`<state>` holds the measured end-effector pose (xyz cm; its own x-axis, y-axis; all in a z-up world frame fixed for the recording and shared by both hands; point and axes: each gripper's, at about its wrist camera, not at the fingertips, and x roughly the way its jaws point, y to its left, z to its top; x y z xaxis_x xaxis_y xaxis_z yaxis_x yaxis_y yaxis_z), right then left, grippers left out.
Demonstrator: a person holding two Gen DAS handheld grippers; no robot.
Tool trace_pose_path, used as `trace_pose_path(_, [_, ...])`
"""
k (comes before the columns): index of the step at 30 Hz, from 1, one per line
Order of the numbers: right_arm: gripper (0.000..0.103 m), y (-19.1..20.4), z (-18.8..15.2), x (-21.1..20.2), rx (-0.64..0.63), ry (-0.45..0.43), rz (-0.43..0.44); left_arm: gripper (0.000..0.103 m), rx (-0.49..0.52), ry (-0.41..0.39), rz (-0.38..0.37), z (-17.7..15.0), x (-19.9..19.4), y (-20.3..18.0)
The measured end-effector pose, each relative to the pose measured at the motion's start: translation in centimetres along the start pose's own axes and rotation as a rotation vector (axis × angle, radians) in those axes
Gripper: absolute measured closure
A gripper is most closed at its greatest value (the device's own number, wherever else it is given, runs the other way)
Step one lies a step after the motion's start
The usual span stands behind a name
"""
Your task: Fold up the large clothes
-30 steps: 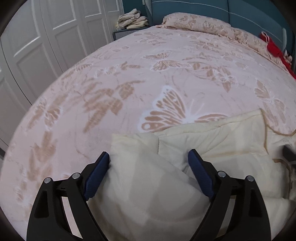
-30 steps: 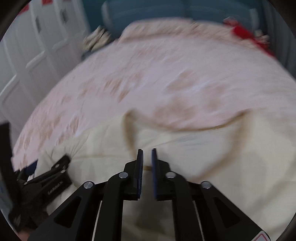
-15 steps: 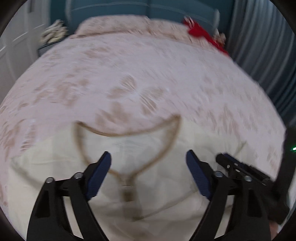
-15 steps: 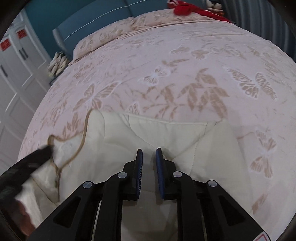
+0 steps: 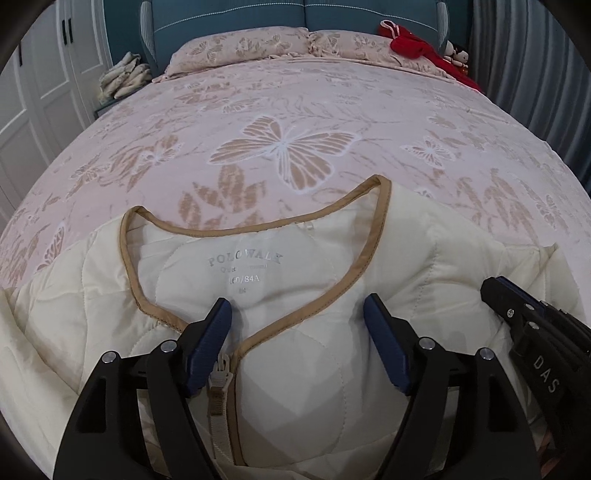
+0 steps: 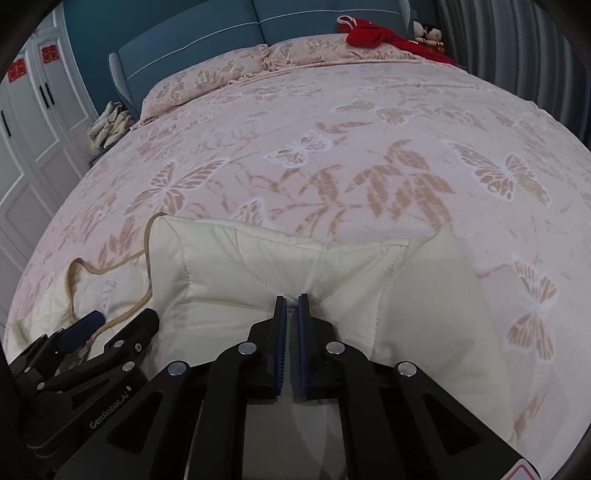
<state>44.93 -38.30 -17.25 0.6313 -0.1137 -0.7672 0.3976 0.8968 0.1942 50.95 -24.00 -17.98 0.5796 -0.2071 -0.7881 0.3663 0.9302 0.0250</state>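
A cream quilted jacket (image 5: 317,258) with tan neckline trim and a front zipper lies on the pink butterfly bedspread (image 5: 280,110). My left gripper (image 5: 297,317) is open, its blue pads either side of the V of the neckline, just above the fabric. My right gripper (image 6: 291,306) is shut on a fold of the jacket (image 6: 295,266) at its right shoulder. The right gripper shows at the right edge of the left wrist view (image 5: 535,325); the left gripper shows at lower left in the right wrist view (image 6: 92,332).
Two pillows (image 5: 280,40) lie against a blue headboard (image 5: 295,11). A red cloth and dolls (image 5: 417,40) sit at the far right. A heap of pale cloth (image 5: 122,77) rests on a bedside stand at left. White wardrobe doors (image 5: 33,92) stand left; grey curtains (image 5: 535,62) right.
My left gripper has swung from the jacket's left side to its neckline, staying open. My right gripper has moved right to the right shoulder, its jaws still nearly together.
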Motion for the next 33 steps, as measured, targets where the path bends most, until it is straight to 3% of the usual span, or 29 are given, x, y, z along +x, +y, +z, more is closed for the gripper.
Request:
trace_pose_path(12, [0.102, 0.7, -0.1, 0.6, -0.027, -0.026, -0.045, 0.028, 0.016, -0.039, 0.049, -0.4, 0.4, -0.7])
trace_pose_path(24, [0.102, 0.8, 0.2, 0.8, -0.027, -0.022, -0.045, 0.028, 0.011, -0.063, 0.052, -0.2, -0.5, -0.6])
trace_pose_path(26, [0.101, 0.7, 1.1, 0.3, -0.019, 0.011, -0.03, 0.03, -0.051, -0.095, 0.018, 0.6, -2.6, 1.1])
trace_pose_path(27, [0.095, 0.8, 1.6, -0.3, -0.019, 0.009, -0.032, 0.03, -0.104, -0.129, 0.007, 1.1, -4.5, 2.9])
trace_pose_path(28, [0.087, 1.2, 2.1, -1.4, -0.022, -0.017, -0.031, 0.03, -0.134, -0.142, -0.008, 1.7, -5.5, 4.2])
trace_pose_path(29, [0.087, 2.2, 2.9, -3.5, -0.031, -0.082, -0.008, 0.03, -0.157, -0.147, -0.016, 2.3, -6.4, 5.7])
trace_pose_path(31, [0.087, 4.9, 3.9, -5.3, -0.074, -0.122, 0.061, 0.03, -0.154, -0.118, 0.031, 3.9, -6.8, 8.5])
trace_pose_path(33, [0.087, 8.2, 4.5, -4.5, -0.166, -0.061, 0.125, 0.03, -0.128, -0.037, 0.089, 4.9, -5.0, 10.7])
